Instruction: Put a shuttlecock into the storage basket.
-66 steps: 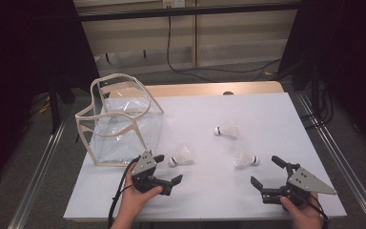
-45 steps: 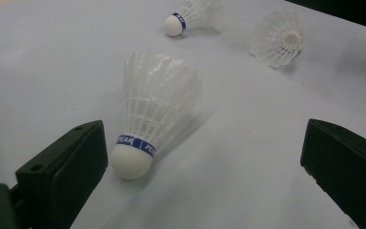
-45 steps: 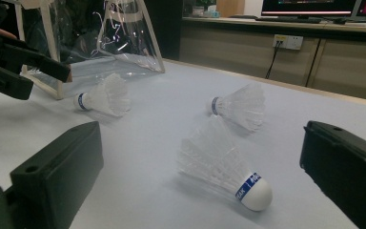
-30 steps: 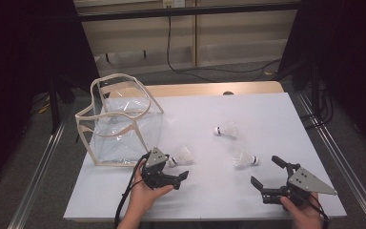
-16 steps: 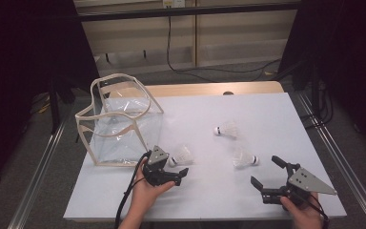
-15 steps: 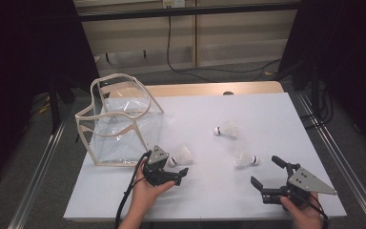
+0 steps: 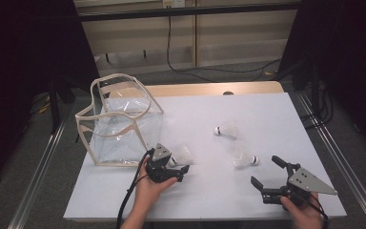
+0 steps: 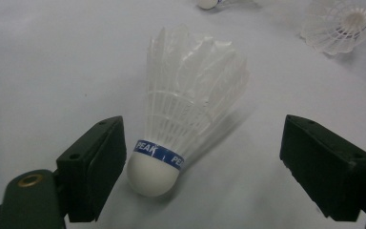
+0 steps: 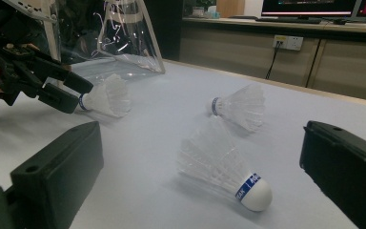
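A clear bag (image 7: 124,126) stands open at the table's (image 7: 267,114) far left, nothing visible inside it. Just beside it lies a shuttlecock (image 8: 181,119), cork tip between the left gripper's (image 8: 202,157) jaws, which have just been closing; one pad is at the cork, the other well clear. The right gripper (image 9: 209,181) is wide, a second shuttlecock (image 9: 224,171) lying ahead of it

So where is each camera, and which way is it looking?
High view: above the person's side, looking forward and down on the white table; both hands show, left tongs, right tongs.
Left gripper view: on the left tongs, facing the nearest shuttlecock between its jaws.
Right gripper view: low on the right tongs, facing the clear bag.
All share that shuttlecock.
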`<action>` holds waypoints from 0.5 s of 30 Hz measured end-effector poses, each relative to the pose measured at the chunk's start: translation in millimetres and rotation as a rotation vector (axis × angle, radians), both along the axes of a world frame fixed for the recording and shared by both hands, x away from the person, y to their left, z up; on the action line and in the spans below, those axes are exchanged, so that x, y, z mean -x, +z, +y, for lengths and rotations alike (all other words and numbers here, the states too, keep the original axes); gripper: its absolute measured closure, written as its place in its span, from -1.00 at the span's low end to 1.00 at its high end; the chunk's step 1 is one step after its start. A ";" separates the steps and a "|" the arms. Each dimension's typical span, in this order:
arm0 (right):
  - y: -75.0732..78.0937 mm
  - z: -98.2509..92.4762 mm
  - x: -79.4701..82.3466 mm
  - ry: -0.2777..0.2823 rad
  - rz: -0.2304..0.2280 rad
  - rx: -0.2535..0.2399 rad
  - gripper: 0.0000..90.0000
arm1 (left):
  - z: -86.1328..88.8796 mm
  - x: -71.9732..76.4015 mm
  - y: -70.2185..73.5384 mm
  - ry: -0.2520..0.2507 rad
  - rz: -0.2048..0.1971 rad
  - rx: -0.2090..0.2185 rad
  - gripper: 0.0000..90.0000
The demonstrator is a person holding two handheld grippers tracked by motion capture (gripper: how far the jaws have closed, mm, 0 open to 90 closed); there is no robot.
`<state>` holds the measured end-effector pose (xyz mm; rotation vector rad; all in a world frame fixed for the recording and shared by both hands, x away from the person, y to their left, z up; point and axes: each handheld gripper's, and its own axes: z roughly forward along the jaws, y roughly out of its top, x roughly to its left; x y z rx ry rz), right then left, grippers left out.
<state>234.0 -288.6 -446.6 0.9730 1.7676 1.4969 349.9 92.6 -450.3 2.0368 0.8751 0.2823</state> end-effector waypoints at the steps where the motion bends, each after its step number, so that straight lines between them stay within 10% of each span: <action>1: 0.0 0.0 0.0 0.000 0.000 0.000 -0.99 | 0.1 -0.4 0.2 -0.001 0.003 0.000 -0.63; 15: -0.1 0.1 -0.1 0.001 0.001 0.000 -0.99 | 1.3 -3.1 -0.9 0.005 0.017 -0.021 -0.47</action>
